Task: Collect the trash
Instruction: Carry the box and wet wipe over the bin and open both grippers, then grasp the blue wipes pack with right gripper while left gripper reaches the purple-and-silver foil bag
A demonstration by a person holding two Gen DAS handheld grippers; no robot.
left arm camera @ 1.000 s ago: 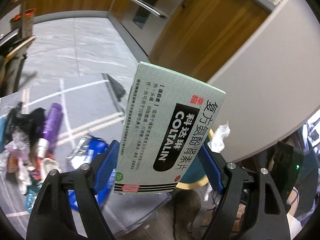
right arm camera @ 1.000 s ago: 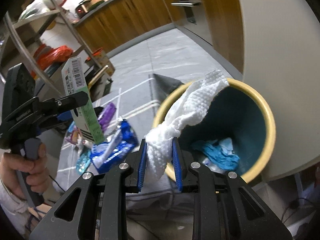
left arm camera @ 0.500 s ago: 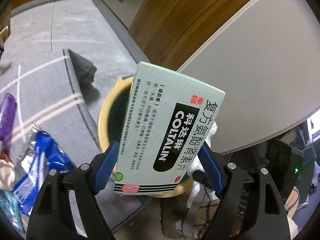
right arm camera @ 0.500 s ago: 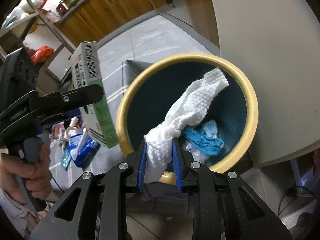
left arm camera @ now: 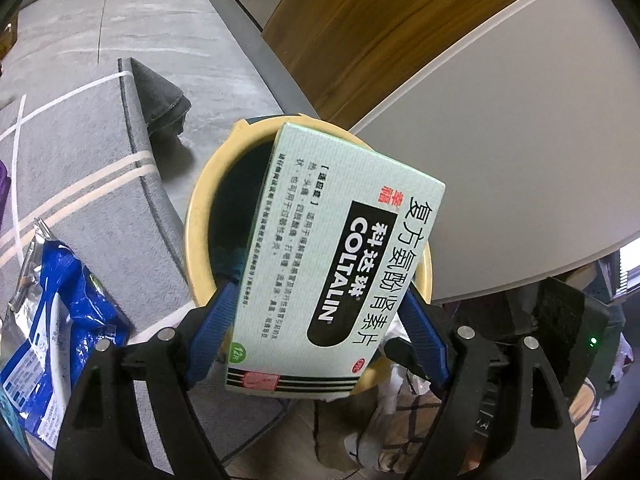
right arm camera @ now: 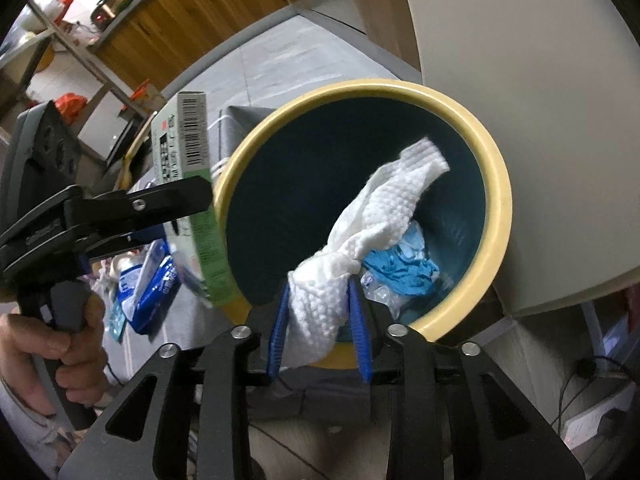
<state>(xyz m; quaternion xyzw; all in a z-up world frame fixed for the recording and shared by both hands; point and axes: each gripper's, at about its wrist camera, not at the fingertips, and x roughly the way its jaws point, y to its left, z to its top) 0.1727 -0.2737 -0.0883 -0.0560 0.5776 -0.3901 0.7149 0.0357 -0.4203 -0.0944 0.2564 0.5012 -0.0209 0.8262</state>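
Trash bin (right arm camera: 494, 184), yellow-rimmed with a dark teal inside, now fills the middle of both wrist views, where a second ago it sat low and off to the side. The right gripper (right arm camera: 320, 320) points down over its near rim with a twisted white paper towel (right arm camera: 380, 216) between its blue pads; the jaws are opening, the right pad already parted from the towel while the left pad still touches it. The towel's free end now reaches down into the bin above the blue glove and clear plastic (right arm camera: 404, 270) lying at the bottom, whereas earlier it stood above the rim. The left gripper (left arm camera: 320, 328) pinches a pale green COLTALIN medicine box (left arm camera: 336, 264) across its width, jaws spread wide to fit it. The box, earlier held over the grey rug (left arm camera: 80, 152) and the litter there, now hangs over the bin's left rim. A blue snack wrapper (left arm camera: 60, 320) lies on the rug, now at the left edge of view.
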